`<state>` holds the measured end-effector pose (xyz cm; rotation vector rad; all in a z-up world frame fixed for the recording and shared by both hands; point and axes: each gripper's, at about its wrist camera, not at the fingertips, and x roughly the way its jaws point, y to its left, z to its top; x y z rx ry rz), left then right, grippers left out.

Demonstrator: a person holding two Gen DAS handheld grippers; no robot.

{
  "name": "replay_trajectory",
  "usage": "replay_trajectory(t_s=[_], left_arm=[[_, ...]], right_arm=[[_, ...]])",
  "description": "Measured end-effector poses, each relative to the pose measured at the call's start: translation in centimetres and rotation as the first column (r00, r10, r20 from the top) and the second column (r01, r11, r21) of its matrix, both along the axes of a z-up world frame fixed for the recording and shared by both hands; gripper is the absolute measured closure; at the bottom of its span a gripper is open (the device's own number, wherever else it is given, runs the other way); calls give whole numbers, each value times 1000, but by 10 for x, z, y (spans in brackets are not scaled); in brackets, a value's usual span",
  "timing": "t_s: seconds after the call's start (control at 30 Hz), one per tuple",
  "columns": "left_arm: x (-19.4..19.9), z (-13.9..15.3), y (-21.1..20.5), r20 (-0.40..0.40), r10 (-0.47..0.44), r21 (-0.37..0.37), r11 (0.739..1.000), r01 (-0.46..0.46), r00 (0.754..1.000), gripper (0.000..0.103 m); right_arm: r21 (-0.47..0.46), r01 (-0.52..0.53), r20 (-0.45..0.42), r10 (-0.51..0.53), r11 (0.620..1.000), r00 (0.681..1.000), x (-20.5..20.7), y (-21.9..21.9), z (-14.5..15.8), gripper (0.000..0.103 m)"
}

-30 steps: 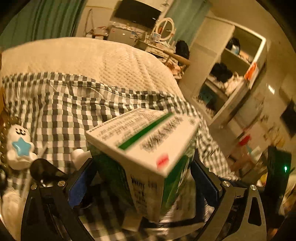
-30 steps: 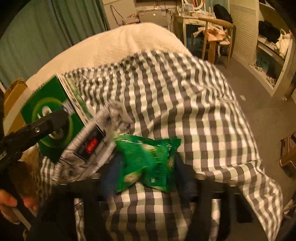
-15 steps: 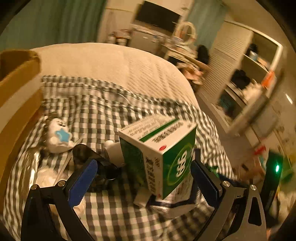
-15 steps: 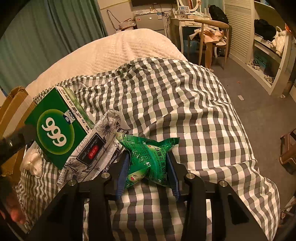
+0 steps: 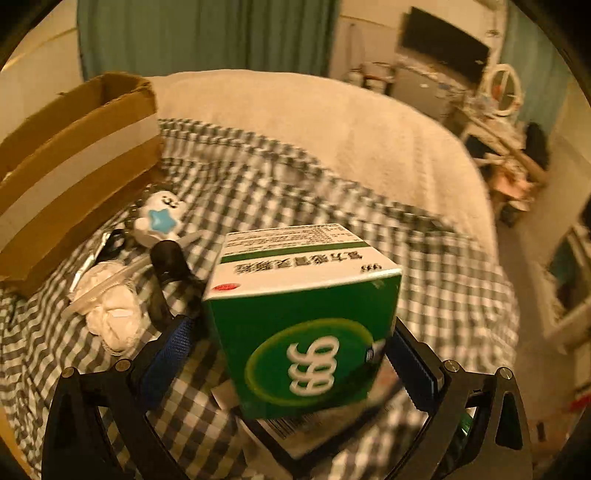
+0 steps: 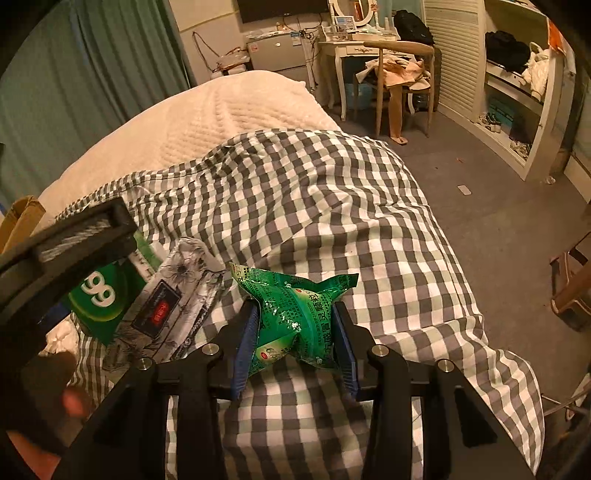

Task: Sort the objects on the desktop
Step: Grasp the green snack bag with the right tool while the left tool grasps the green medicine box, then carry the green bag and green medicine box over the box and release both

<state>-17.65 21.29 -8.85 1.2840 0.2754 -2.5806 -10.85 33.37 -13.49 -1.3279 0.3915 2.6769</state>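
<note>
A cardboard box (image 5: 74,162) stands at the far left of the bed, on the checked cloth (image 5: 258,192), with a white toy (image 5: 159,219) just beside it. The left gripper (image 5: 291,354) is closed on the green carton (image 5: 303,325), held above the cloth. Further right, beside a floral pack (image 6: 170,306), the right gripper (image 6: 295,332) clamps a green packet (image 6: 295,310), pinched between its blue pads (image 6: 245,343).

It was a home bedroom. A bed (image 6: 229,122) with a cream quilt and a checked sheet (image 6: 314,206) filled the view; beyond it stood green curtains (image 6: 92,74), a wall TV (image 6: 280,9), a dressing table (image 6: 354,40) with a round mirror, a chair (image 6: 399,74), and open shelves (image 6: 517,85) holding bags.
</note>
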Motion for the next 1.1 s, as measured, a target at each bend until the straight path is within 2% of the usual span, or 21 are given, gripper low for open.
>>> replay_trajectory(t_s=[0.07, 0.13, 0.27, 0.37, 0.5, 0.63, 0.77, 0.83, 0.9, 1.03, 1.1], left_arm=[[-9, -8, -8, -6, -9, 5, 1000, 9, 1000, 0], [-10, -7, -18, -65, -69, 54, 996, 72, 996, 16], [-10, 2, -35, -109, -169, 82, 981, 178, 980, 18], [6, 28, -48, -205, -230, 135, 956, 260, 951, 18], [25, 74, -60, -252, -353, 9, 930, 367, 901, 18], [48, 123, -109, -312, -388, -18, 915, 403, 867, 18], [67, 154, -166, -315, -414, -114, 910, 399, 854, 18], [74, 163, -197, -323, -417, -155, 909, 387, 850, 17], [79, 165, -235, -346, -380, -135, 925, 356, 858, 17], [78, 160, -295, -397, -274, -15, 956, 293, 876, 17], [70, 159, -319, -383, -265, -51, 963, 266, 885, 17]], right_arm=[[-4, -4, -1, 4, 1000, 1000, -1, 3, -2, 64], [-16, -3, -9, 3, 1000, 1000, -2, 8, -3, 64], [-34, -1, -50, -1, 999, 999, 1, 12, 4, 64], [-51, -6, -99, 1, 999, 995, 5, 13, 16, 64], [-63, -37, -140, 28, 997, 990, 9, 7, 35, 64], [-86, -121, -213, 100, 989, 972, 20, -16, 68, 64], [-97, -229, -271, 196, 969, 942, 30, -51, 102, 64], [-122, -309, -286, 265, 943, 921, 26, -77, 119, 64], [-100, -376, -298, 333, 921, 895, 19, -112, 139, 64], [-36, -505, -328, 467, 863, 821, -1, -197, 177, 64], [-24, -564, -345, 523, 825, 780, -17, -247, 190, 64]])
